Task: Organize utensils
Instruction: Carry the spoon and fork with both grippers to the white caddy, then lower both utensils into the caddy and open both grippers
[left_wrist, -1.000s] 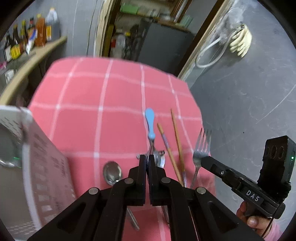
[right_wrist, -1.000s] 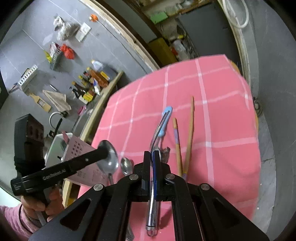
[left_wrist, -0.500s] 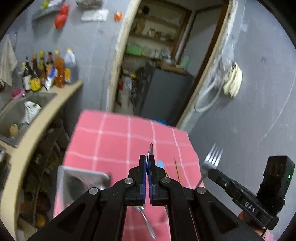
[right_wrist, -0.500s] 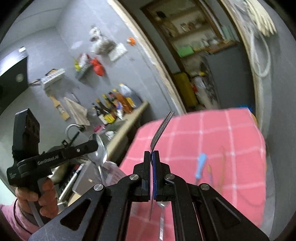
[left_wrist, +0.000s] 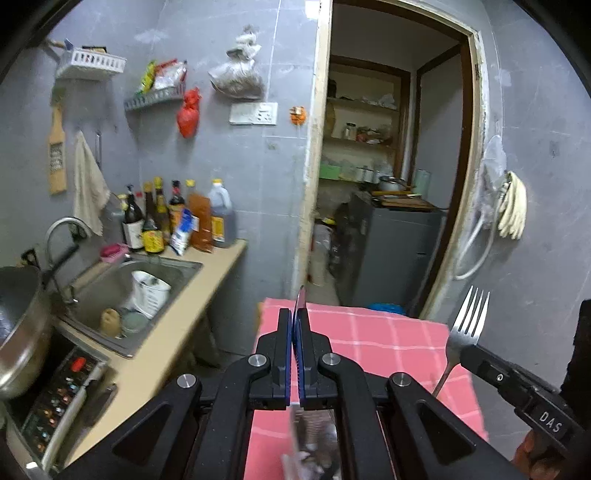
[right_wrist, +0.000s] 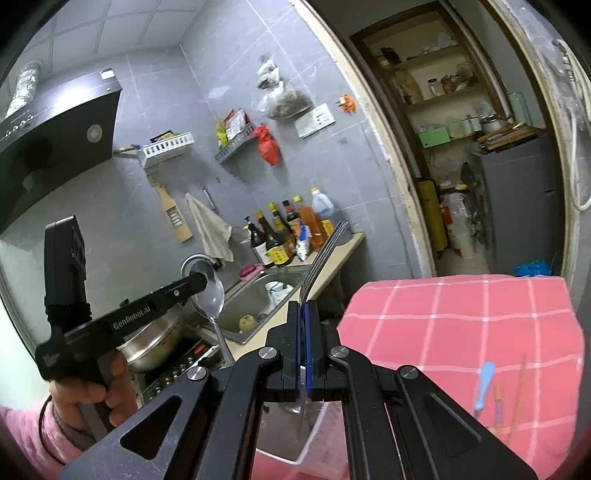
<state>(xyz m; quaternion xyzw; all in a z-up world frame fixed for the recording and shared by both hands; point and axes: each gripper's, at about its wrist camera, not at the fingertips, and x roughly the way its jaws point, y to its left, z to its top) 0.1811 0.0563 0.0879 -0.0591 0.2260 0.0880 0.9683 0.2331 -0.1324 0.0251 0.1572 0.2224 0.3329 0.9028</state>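
My left gripper (left_wrist: 295, 325) is shut on a metal spoon (left_wrist: 300, 300), held upright well above the table; in the right wrist view the spoon's bowl (right_wrist: 209, 293) sticks out of that gripper. My right gripper (right_wrist: 303, 314) is shut on a metal fork (right_wrist: 323, 251), tines up; the fork also shows in the left wrist view (left_wrist: 466, 325). A white perforated utensil holder (right_wrist: 314, 435) lies below my right gripper. A blue-handled utensil (right_wrist: 484, 384) and wooden chopsticks (right_wrist: 517, 398) lie on the pink checked tablecloth (right_wrist: 461, 317).
A counter with a steel sink (left_wrist: 140, 291), bottles (left_wrist: 177, 218) and a pot (right_wrist: 155, 339) on a stove stands at the left. A doorway (left_wrist: 388, 184) with shelves and a grey cabinet is behind the table.
Both grippers have lifted and tilted up, carrying the spoon and the fork off the table. The views now face the wall and doorway instead of the tablecloth.
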